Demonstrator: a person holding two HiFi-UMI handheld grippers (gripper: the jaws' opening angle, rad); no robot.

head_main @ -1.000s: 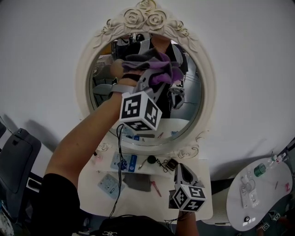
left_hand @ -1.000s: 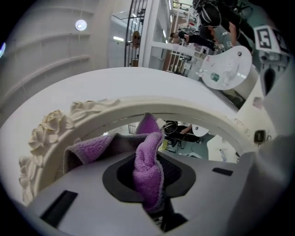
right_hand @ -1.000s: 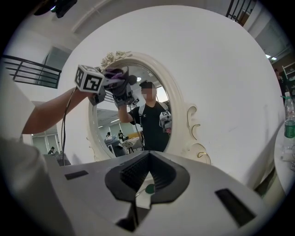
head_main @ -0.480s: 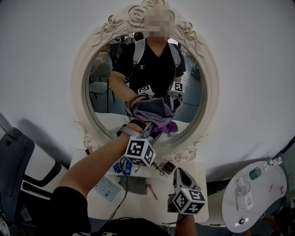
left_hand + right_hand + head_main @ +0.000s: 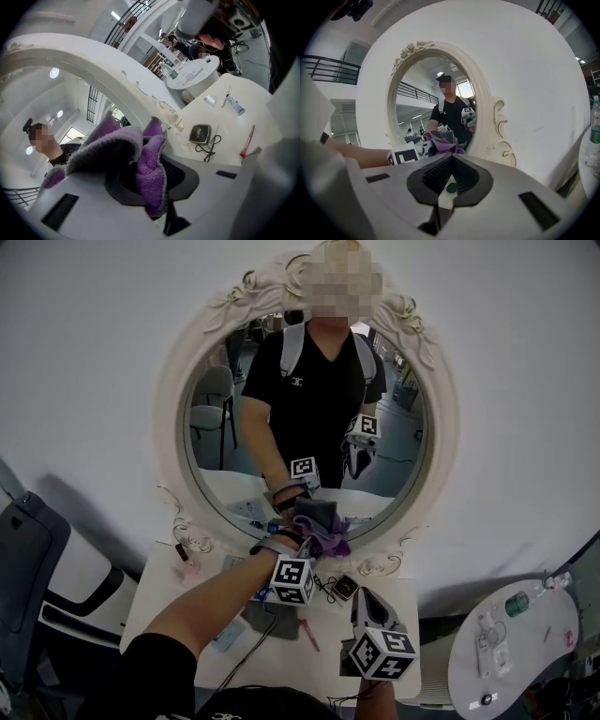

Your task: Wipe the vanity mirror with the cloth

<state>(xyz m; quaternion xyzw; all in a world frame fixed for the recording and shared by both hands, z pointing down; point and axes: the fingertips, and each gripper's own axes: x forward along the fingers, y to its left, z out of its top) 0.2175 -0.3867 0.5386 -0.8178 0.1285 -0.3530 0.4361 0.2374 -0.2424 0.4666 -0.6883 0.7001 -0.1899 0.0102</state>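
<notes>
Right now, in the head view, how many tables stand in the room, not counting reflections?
2. The vanity table stands under the mirror; a round table stands at the lower right. Others may lie outside the view.

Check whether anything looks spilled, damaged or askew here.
Nothing stands out. The mirror looks upright and intact, the cloth is clamped in the left gripper at its lower edge, the right gripper is shut and empty, and the vanity top holds only small clutter.
</notes>
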